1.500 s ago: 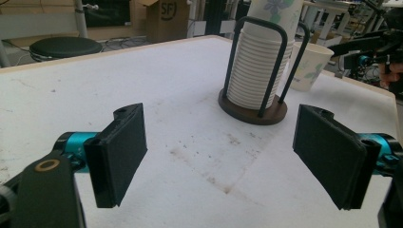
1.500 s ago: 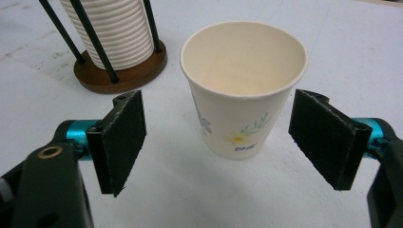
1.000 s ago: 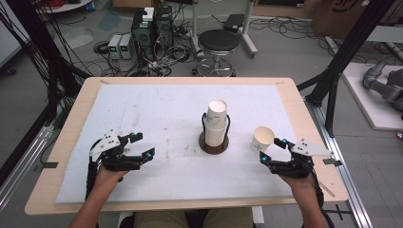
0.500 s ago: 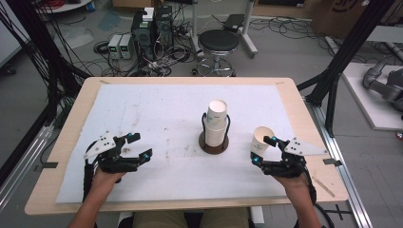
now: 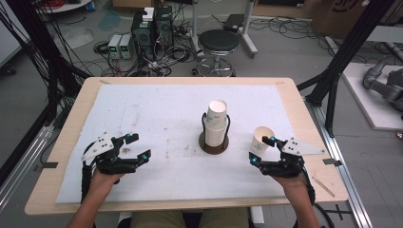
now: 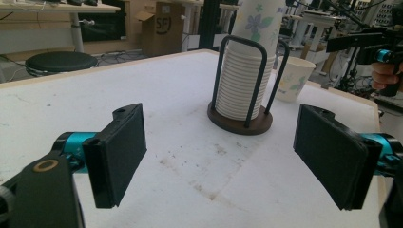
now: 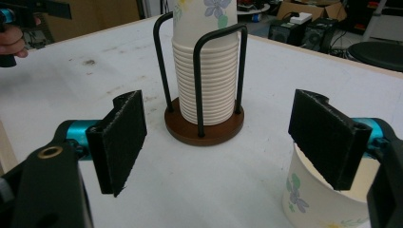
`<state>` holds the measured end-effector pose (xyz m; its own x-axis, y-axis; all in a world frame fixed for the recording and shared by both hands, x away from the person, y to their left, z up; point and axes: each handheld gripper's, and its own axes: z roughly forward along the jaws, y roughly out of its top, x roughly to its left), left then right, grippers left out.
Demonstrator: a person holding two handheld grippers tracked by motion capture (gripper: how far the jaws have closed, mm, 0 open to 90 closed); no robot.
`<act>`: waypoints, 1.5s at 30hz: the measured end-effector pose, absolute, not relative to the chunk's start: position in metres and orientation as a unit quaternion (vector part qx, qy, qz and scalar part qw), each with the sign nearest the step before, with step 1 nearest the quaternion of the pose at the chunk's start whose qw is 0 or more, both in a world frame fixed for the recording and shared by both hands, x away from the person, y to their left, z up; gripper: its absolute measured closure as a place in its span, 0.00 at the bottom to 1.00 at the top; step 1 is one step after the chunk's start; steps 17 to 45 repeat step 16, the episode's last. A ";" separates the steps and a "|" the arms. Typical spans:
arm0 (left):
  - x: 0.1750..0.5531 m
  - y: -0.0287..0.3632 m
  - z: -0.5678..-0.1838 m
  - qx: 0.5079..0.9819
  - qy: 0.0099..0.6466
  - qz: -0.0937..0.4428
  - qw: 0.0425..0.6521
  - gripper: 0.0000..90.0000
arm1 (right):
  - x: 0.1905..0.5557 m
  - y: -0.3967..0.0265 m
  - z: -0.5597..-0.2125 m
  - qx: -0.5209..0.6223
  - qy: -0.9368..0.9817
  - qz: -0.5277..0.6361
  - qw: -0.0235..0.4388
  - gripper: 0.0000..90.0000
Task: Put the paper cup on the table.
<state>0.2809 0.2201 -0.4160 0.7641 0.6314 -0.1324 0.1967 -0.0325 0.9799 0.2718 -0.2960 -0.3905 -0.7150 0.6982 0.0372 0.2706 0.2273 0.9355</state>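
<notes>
**Both tongs spread wide beside the cup stack**

The right tongs (image 5: 262,150) stand released, jaws wide apart, with a loose paper cup (image 5: 260,140) just under and beside one jaw; the right gripper view shows the pad over the cup's rim, and contact cannot be told. The left tongs (image 5: 138,147) are likewise released and grasp nothing, low over the white mat (image 5: 157,109) on the table (image 5: 71,111). Between them, nearer the right, the stack of cups (image 5: 216,122) stands upright in its wire holder (image 5: 213,142).

Behind your worktop (image 5: 71,114) you have a black stool (image 5: 217,42), computer cases (image 5: 152,28) and loose cables (image 5: 285,28) on the floor.
</notes>
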 end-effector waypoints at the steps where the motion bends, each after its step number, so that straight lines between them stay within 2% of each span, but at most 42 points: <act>1: 0.281 0.220 -0.416 0.698 0.297 0.173 0.629 0.20 | 0.272 -0.296 -0.391 0.319 0.757 0.533 0.202 0.23; 45: 0.284 0.220 -0.418 0.698 0.301 0.175 0.625 0.20 | 0.273 -0.297 -0.391 0.318 0.759 0.530 0.203 0.23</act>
